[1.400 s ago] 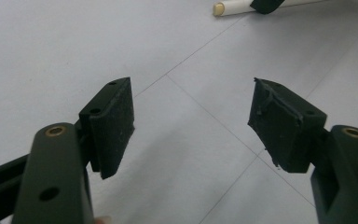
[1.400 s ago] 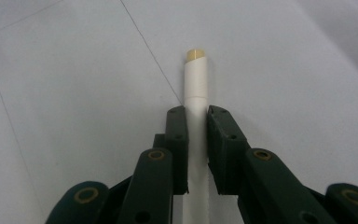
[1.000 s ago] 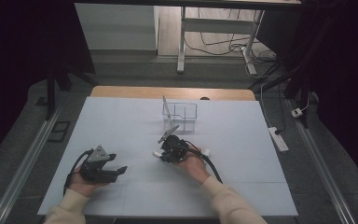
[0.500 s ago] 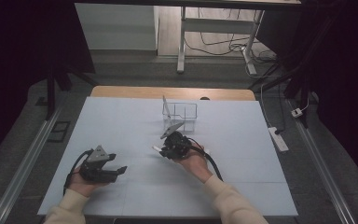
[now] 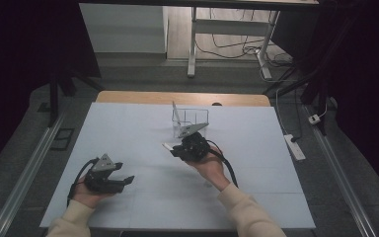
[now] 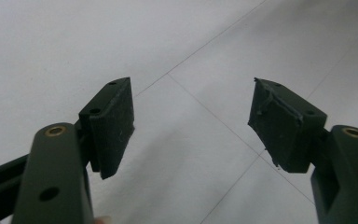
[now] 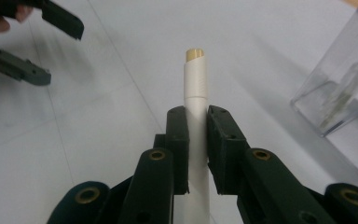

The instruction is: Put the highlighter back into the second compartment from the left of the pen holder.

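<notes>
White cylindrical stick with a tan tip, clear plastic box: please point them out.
White cylindrical stick with a tan tip (image 7: 196,86), right gripper view, on its upper shaft.
Clear plastic box (image 5: 193,120), high view, on its front wall.

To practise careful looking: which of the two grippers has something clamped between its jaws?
The right gripper: its jaws are shut on a white pen-like stick with a tan tip. The left gripper stands open over the table, nothing between its jaws.
</notes>
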`<action>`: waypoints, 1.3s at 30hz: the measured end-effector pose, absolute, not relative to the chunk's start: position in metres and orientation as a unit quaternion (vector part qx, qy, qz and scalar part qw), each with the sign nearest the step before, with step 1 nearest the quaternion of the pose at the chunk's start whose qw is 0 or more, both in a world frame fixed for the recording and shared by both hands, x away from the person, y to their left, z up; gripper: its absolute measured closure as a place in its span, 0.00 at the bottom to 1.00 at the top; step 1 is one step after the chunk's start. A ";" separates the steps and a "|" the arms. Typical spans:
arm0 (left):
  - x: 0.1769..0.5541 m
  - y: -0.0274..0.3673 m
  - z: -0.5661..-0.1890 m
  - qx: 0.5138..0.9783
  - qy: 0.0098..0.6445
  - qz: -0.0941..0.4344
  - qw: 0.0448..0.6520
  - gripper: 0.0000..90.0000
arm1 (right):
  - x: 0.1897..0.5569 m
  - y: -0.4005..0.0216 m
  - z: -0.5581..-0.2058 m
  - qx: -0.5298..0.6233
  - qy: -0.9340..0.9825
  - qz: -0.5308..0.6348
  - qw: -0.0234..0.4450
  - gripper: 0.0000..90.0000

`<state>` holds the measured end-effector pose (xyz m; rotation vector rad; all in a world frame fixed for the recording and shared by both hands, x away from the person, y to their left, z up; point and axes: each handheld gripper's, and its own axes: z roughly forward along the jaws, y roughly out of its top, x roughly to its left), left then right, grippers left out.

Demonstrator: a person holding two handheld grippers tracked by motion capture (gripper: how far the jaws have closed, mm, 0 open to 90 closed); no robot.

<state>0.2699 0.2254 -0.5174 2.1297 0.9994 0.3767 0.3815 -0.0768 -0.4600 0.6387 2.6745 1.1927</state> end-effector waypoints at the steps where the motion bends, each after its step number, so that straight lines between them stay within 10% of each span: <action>1: 0.270 0.225 -0.518 0.830 0.389 0.147 0.371 0.34 | 0.381 -0.078 -0.458 0.215 0.887 0.402 0.073 0.87; 39: 0.270 0.224 -0.518 0.833 0.387 0.148 0.366 0.34 | 0.382 -0.113 -0.418 0.236 0.820 0.508 0.118 0.87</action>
